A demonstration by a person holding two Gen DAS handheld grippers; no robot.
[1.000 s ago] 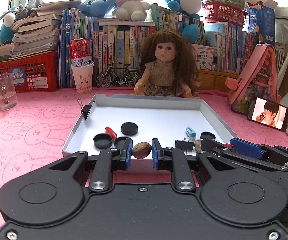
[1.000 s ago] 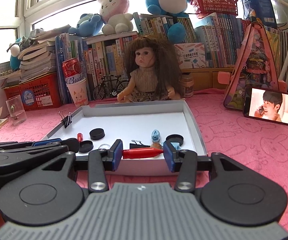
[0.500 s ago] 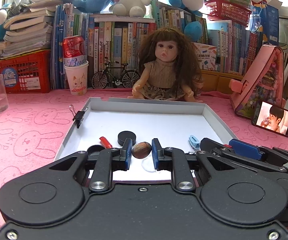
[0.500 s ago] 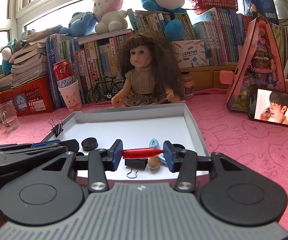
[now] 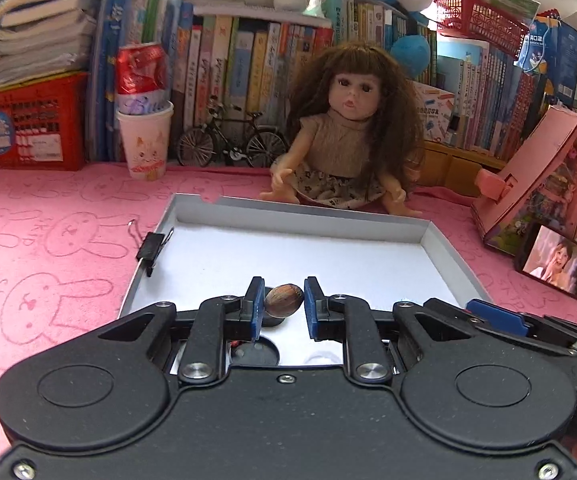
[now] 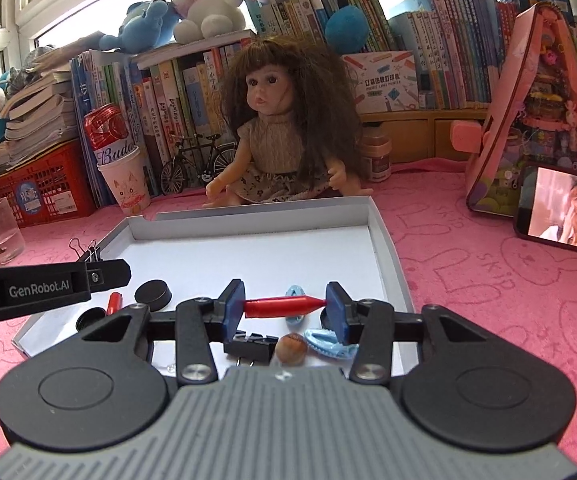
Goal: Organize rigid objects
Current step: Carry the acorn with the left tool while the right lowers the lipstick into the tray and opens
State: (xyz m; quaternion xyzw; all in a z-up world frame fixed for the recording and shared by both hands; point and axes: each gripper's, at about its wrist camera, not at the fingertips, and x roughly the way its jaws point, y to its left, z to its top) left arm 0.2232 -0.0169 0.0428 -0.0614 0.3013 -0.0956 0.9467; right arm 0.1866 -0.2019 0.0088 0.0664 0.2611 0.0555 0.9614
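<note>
Surface (image 5: 48, 216): pink cloth printed with rabbits, carrying everything listed.

Doll (image 6: 276, 136): seated upright just behind the tray's far wall. Not part of the sort.

Tray (image 6: 384, 240): shallow grey-walled box lid with a white floor, lying flat in front of the doll. Far half of the floor is bare; the small goods crowd the near edge.

Left tongs (image 5: 284, 302): pinching a brown nut (image 5: 284, 300) across its width, held above the tray's near left part.

Right tongs (image 6: 284, 307): clamped end-to-end on a red pointed cap (image 6: 284, 306), which lies crosswise between the pads, over the tray's near right part.

Binder clips: one clip (image 5: 150, 245) fastened on the tray's left wall; a loose clip (image 6: 250, 346) on the floor under the right tongs.

Black round caps: one cap (image 6: 153, 293) and a ring-shaped lid (image 6: 90, 318) at near left.

Blue hair clips (image 6: 328, 343): near right, beside a second nut (image 6: 291, 349).

Small red piece (image 6: 114, 303): between the black caps.

Handling note, as a judgement: both held items seem bound for set-down. Lower each until it touches the white floor before spreading the tongs. The nut is round and likely to roll, so settle it beside its twin. The cap is gripped by its tip, a slender hold; keep it level and avoid brushing the loose clip beneath.
</note>
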